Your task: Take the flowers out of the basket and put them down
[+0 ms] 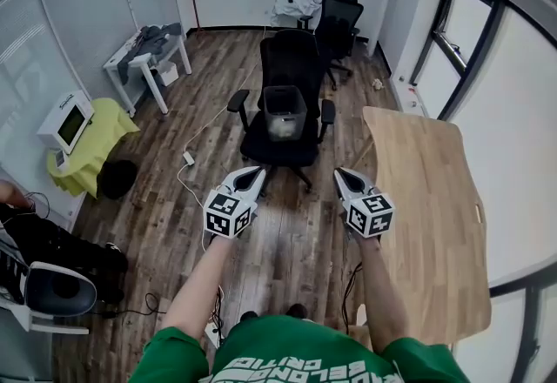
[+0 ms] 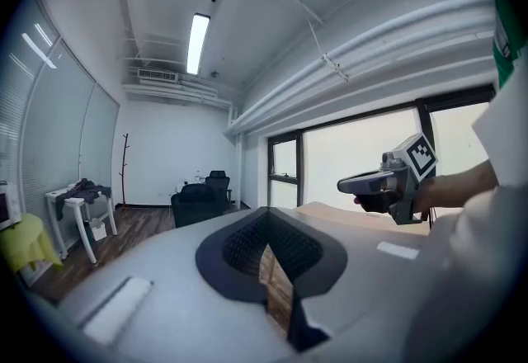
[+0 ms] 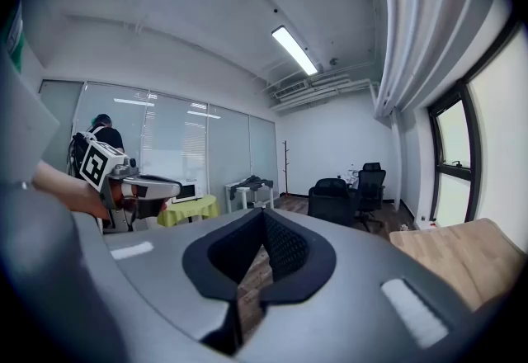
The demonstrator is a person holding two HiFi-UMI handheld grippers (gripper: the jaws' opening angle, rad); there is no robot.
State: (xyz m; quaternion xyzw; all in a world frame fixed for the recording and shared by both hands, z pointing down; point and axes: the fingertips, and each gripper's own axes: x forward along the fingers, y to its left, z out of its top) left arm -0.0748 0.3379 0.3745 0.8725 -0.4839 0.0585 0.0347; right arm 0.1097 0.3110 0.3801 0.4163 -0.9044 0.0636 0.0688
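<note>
Nothing is begun yet: the left gripper (image 1: 251,174) and the right gripper (image 1: 344,175) hover above the floor (image 1: 291,246), fingers clenched on nothing, and no flowers are in view, so next they must probably find the basket, perhaps the bin (image 1: 284,111) on the chair (image 1: 291,55).

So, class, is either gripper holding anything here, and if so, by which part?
Nothing is held. The left gripper and the right gripper each have their jaws closed together, with nothing between them, out in the open air.

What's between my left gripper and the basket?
Head view: beyond the left gripper, only wood floor and the front of the black chair the basket sits on.
</note>
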